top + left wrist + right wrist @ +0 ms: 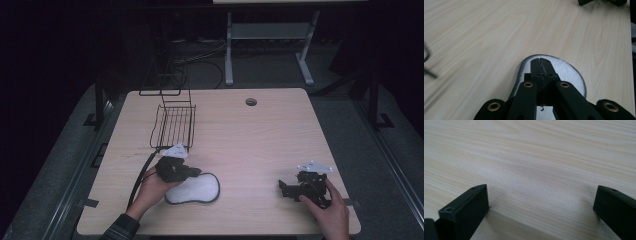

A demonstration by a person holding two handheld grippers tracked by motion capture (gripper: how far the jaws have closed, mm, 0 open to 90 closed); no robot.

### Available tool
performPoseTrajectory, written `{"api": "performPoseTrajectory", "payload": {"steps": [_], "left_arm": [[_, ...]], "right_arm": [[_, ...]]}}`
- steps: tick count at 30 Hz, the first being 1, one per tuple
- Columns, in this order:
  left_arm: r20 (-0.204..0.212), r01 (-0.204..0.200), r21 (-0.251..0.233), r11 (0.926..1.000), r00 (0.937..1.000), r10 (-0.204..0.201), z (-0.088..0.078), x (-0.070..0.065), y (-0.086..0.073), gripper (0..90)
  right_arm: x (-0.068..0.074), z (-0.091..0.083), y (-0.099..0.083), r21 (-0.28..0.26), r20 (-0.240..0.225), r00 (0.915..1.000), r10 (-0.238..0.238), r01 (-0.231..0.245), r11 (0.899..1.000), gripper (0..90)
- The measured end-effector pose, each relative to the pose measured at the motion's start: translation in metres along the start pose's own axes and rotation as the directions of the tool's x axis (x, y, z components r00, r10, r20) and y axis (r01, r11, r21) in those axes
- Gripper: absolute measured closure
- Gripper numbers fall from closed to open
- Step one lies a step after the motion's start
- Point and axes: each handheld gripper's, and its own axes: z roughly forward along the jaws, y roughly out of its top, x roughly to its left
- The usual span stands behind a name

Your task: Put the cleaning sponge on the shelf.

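On the near left part of the counter (260,135), a white oval pad (196,189) with a dark stitched border is lying flat, its long axis running roughly left to right. Its face is looking soft and fleecy; in the left gripper view the border is showing as a thin grey-black rim around a pale centre.

The counter is presenting a light wood-grain top with rounded corners and a round cable hole (251,102) near its far edge. Around it the room is sitting in darkness, with grey flooring, cables on the floor and a pale metal frame (270,35) standing beyond the far edge. A black wire rack (173,125) is resting on the far left part of the counter, apart from the pad.

The left gripper (195,172) is hovering over the pad's left end, its jaws pressed fully together with nothing between them. The right gripper (285,189) is sitting at the near right, well apart from the pad, its jaws standing wide over bare wood.
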Motion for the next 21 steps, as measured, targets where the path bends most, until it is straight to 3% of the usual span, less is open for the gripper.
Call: {"api": "performPoseTrajectory", "payload": {"steps": [5,12,21], "left_arm": [[0.022,-0.017,0.033,0.9993,0.9996,0.016,0.019,-0.005,0.004,89.9],[0.023,-0.032,0.075,0.9967,0.9993,0.030,0.033,-0.006,0.006,89.9],[0.001,-0.021,0.074,0.9970,0.9998,0.021,0.034,0.001,0.008,89.9]], "right_arm": [[0.000,0.000,0.000,0.000,0.000,1.0000,0.000,0.000,1.000,0.0],[0.000,0.000,0.000,0.000,0.000,1.0000,0.000,0.000,1.000,0.0],[0.000,0.000,0.000,0.000,0.000,1.0000,0.000,0.000,1.000,0.0]]}}
